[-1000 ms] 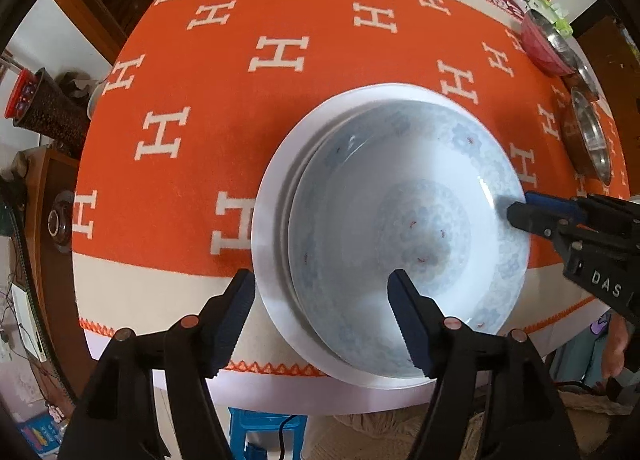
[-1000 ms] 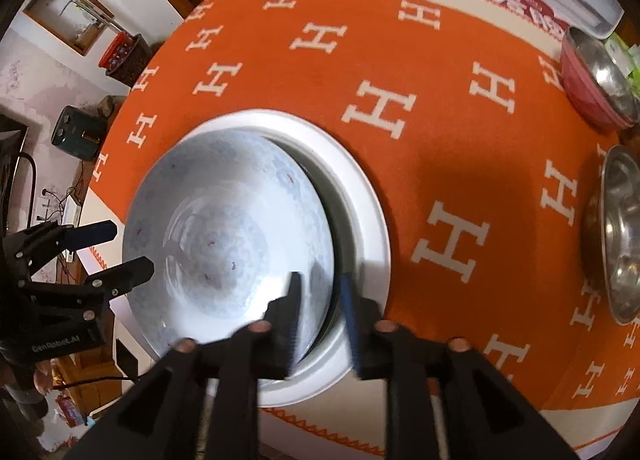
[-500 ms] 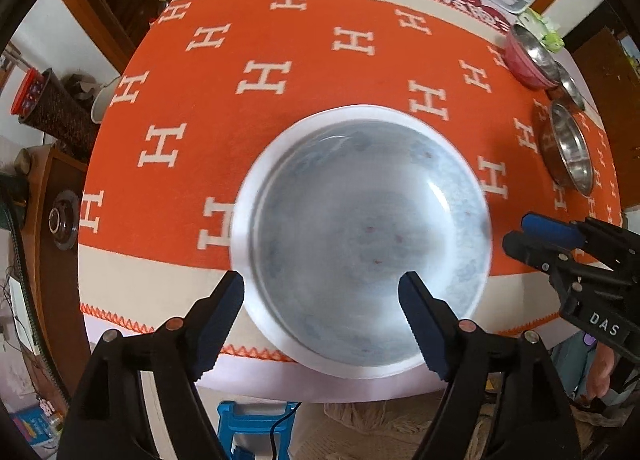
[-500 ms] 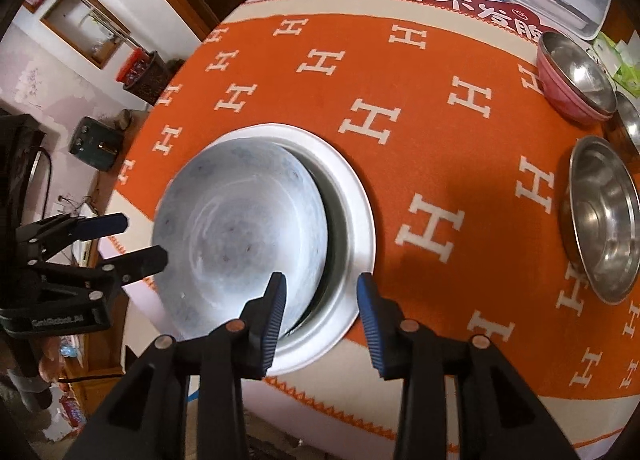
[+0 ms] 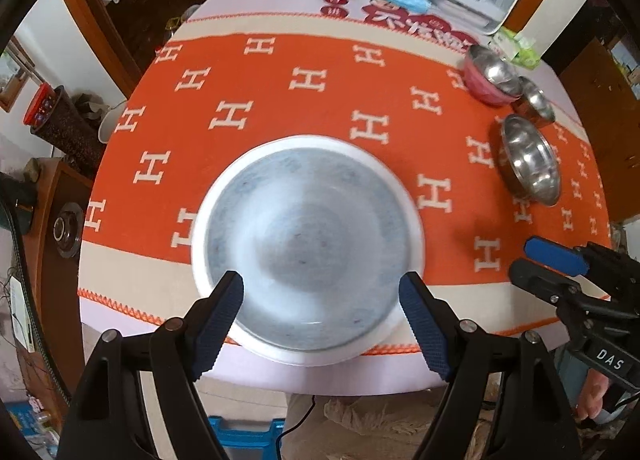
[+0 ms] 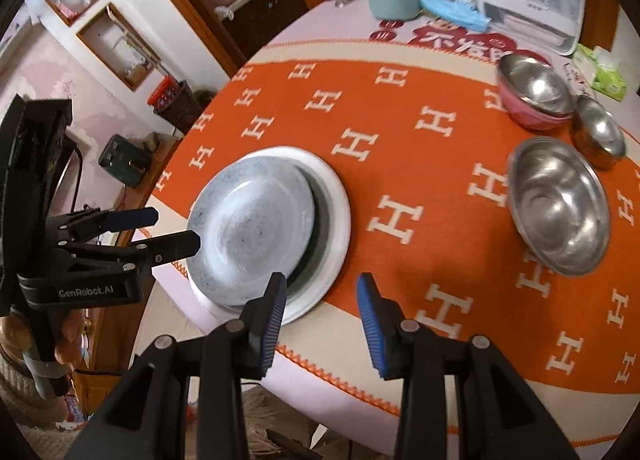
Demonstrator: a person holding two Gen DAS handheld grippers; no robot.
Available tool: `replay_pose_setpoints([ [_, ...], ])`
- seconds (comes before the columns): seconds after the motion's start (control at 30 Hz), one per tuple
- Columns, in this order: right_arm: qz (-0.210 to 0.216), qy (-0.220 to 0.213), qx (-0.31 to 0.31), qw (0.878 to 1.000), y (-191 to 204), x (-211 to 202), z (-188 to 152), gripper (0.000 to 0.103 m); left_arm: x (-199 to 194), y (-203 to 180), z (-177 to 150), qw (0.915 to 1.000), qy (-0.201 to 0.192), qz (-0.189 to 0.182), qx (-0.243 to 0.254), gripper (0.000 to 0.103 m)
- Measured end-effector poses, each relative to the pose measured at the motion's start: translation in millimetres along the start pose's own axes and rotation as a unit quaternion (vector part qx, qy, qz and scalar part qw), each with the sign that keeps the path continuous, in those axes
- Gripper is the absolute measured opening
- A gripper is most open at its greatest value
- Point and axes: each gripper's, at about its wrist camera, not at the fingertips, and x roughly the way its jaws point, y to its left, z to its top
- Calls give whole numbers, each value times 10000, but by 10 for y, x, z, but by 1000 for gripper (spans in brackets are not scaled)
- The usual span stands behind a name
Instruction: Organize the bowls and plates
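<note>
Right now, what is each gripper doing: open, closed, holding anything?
Left gripper: open, fingers empty, above the patterned plate.
Right gripper: open, holding nothing.

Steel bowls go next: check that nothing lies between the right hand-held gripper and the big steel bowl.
Nothing visible: only bare orange tablecloth lies between the right hand-held gripper and the big steel bowl.

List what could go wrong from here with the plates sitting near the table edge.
1. The blue-patterned porcelain plate sits off-centre on the plain white plate, so it might slide if bumped.
2. The stack lies near the table edge, so a nudge might tip it off.
3. The three steel bowls, largest, stand loose and could be knocked when reached for.
</note>
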Motion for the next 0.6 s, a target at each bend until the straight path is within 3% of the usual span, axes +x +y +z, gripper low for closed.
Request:
replay_pose_setpoints([
  [0.23, -220, -650, 468, 9965, -513, -531, -187, 37, -195, -517, 2, 9988, -389, -187, 232, 81],
  [0.6, -1015, -1053, 1628, 9758, -1539, -971, -478, 37, -277, -1310, 190, 9922, -817, -377, 860, 81],
])
